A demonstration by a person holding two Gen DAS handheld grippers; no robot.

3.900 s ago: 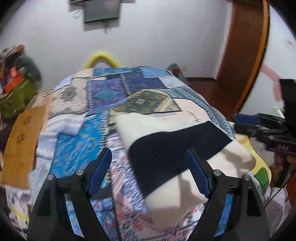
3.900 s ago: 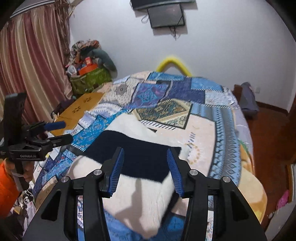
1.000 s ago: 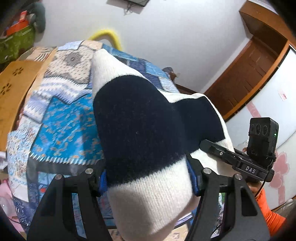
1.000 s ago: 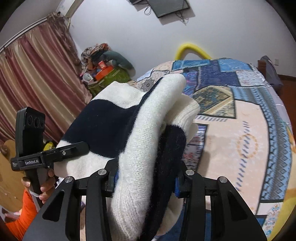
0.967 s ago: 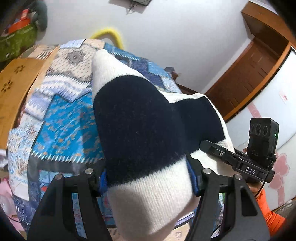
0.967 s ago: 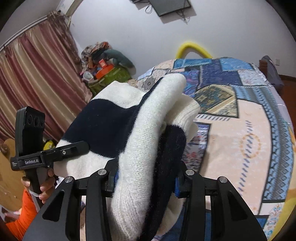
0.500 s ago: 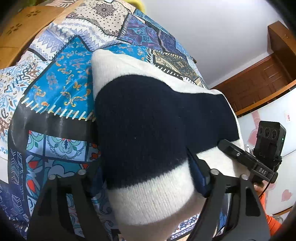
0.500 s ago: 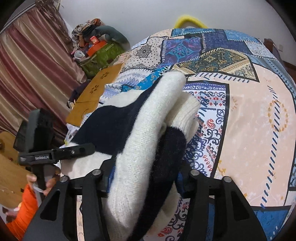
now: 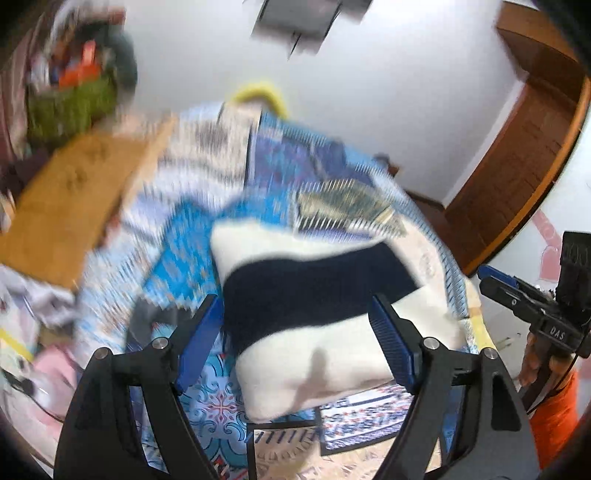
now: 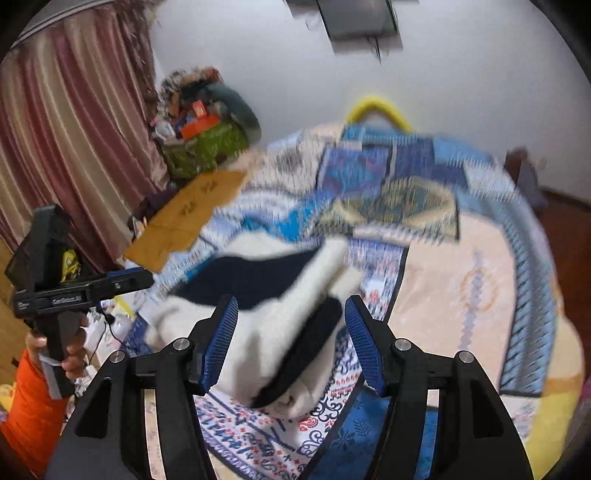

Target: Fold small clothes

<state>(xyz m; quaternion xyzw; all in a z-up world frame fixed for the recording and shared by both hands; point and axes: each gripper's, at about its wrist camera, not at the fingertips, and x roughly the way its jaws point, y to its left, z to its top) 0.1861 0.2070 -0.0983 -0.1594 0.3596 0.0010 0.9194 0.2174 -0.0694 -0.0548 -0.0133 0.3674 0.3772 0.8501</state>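
Note:
A cream and navy knitted sweater (image 9: 317,306) lies folded into a thick bundle on the patchwork bedspread (image 9: 258,177). It also shows in the right wrist view (image 10: 280,314). My left gripper (image 9: 295,332) is open, its blue pads either side of the bundle's near end without gripping it. My right gripper (image 10: 291,343) is open too, its jaws spread around the bundle's other end. Each gripper shows in the other's view, the right one (image 9: 535,310) and the left one (image 10: 74,291). Both views are motion-blurred.
A brown board (image 9: 70,203) lies at the bed's left edge. A pile of clutter (image 10: 203,136) stands by the striped curtain (image 10: 66,122). A wooden door (image 9: 517,158) is on the right. A screen (image 10: 358,14) hangs on the white wall.
Both grippers held the bundle up off the bed, lowered it, then opened and let go. The sweater now rests on the bedspread and both grippers are pulling back.

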